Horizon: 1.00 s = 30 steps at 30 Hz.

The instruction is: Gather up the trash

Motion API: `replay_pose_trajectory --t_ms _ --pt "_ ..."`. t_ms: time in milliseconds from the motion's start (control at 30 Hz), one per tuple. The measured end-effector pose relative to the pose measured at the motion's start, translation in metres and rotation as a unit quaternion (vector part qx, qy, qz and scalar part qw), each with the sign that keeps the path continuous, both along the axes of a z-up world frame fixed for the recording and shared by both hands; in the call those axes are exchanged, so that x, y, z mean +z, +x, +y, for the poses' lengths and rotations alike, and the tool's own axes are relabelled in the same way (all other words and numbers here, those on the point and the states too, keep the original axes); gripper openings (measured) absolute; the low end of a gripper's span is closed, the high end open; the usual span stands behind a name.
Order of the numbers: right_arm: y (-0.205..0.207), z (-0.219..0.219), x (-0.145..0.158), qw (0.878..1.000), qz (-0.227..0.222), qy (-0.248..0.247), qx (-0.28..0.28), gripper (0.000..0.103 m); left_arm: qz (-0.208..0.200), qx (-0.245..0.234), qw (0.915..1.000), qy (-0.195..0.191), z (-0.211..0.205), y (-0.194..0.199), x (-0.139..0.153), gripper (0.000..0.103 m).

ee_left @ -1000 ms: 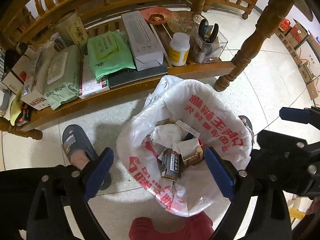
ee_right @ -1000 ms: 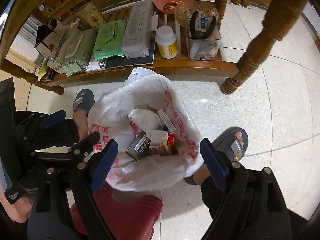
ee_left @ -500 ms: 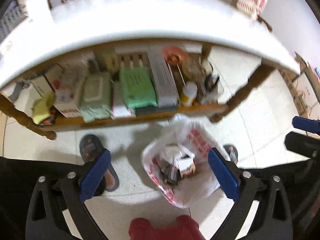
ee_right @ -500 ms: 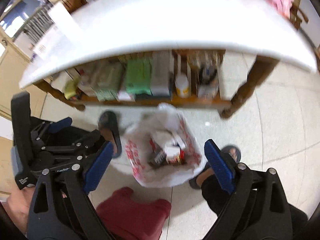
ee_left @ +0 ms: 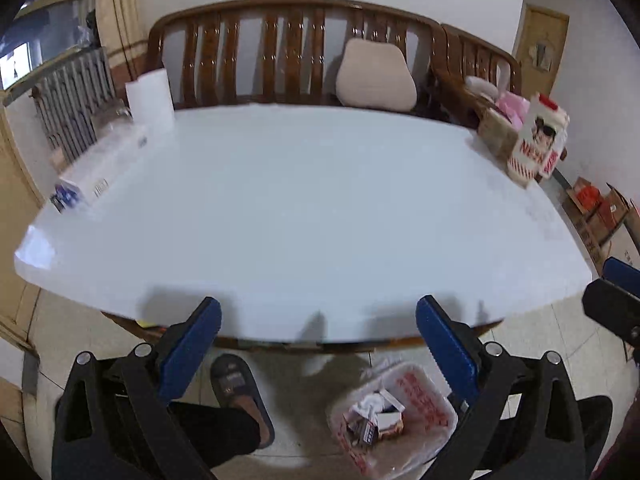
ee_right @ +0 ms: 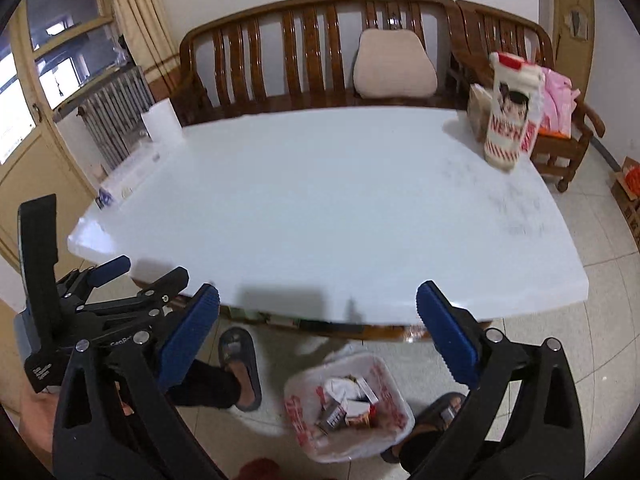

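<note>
White plastic trash bag with red print (ee_left: 394,416) sits on floor, mouth up, cartons inside. Left gripper (ee_left: 318,338) jaws released, empty; right gripper (ee_right: 318,328) jaws opening, empty.

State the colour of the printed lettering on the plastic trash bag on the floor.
Red lettering on the white trash bag, clearest in the right wrist view.

Home living rm: wooden bench (ee_right: 320,40) w/ cushion (ee_right: 394,64), white table (ee_right: 340,208), radiator (ee_right: 116,112), tiled floor (ee_right: 600,340).
</note>
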State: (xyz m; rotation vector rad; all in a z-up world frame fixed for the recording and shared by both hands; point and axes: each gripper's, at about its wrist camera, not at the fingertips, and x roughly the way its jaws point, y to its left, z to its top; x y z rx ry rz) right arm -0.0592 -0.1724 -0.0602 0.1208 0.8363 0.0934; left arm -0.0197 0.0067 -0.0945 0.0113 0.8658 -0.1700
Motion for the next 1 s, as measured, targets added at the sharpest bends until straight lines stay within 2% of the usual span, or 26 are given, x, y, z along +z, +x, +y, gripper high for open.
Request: replay_pose_trajectory --t_ms 267,467,1000 --pt "0.011 0.011 0.016 0.999 -0.024 -0.030 -0.023 0.096 -0.018 0.010 0.9998 -0.004 0.007 0.006 0.022 0.095" --pt "0.009 0.010 0.014 0.997 -0.033 -0.045 -0.046 0.097 -0.017 0.010 0.9998 -0.002 0.006 0.006 0.023 0.095" --pt "0.013 0.017 0.014 0.997 -0.034 -0.062 -0.041 0.097 -0.024 0.020 0.9995 -0.004 0.009 0.008 0.024 0.095"
